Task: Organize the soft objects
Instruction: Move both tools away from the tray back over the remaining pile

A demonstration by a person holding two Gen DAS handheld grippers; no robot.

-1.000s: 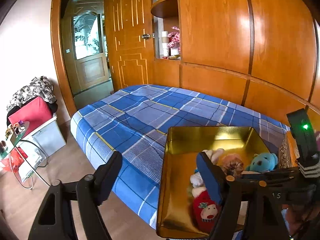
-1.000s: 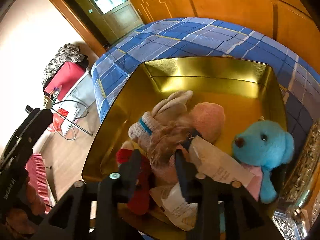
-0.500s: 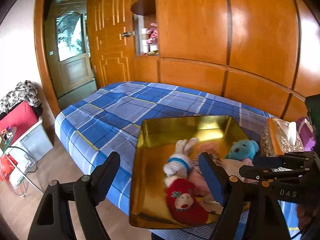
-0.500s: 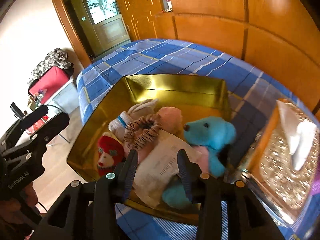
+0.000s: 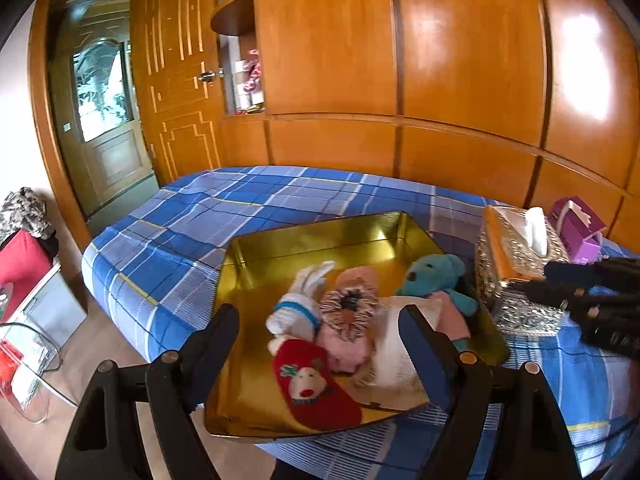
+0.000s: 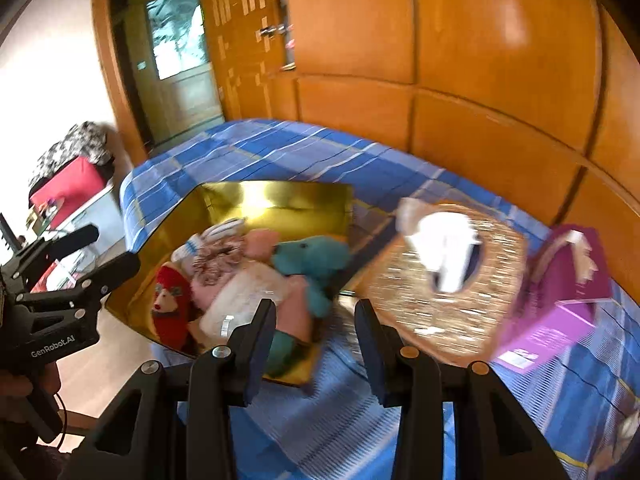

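A gold tray (image 5: 304, 236) (image 6: 280, 196) lies on the blue plaid bed. It holds a teal bear (image 5: 434, 276) (image 6: 316, 258), a white rabbit (image 5: 300, 304), a pink plush with a striped scrunchie (image 5: 350, 304) (image 6: 216, 260), a red reindeer sock (image 5: 312, 384) (image 6: 170, 304) and a white paper (image 5: 396, 356). My left gripper (image 5: 320, 340) is open and empty, above the tray's near side. My right gripper (image 6: 316, 328) is open and empty, held back over the bed between the tray and a tissue box.
A glittery tissue box (image 5: 516, 264) (image 6: 448, 276) and a purple box (image 5: 576, 226) (image 6: 560, 296) stand on the bed right of the tray. Wooden wardrobe panels (image 5: 440, 60) back the bed. A door (image 5: 104, 120), a red bag (image 5: 20, 264) and a glass side table (image 5: 24, 364) are at left.
Both grippers pulled back and swung right, away from the tray. The right gripper, earlier close over the toys, now looks at the tissue box and purple box. The toys stayed in the tray.
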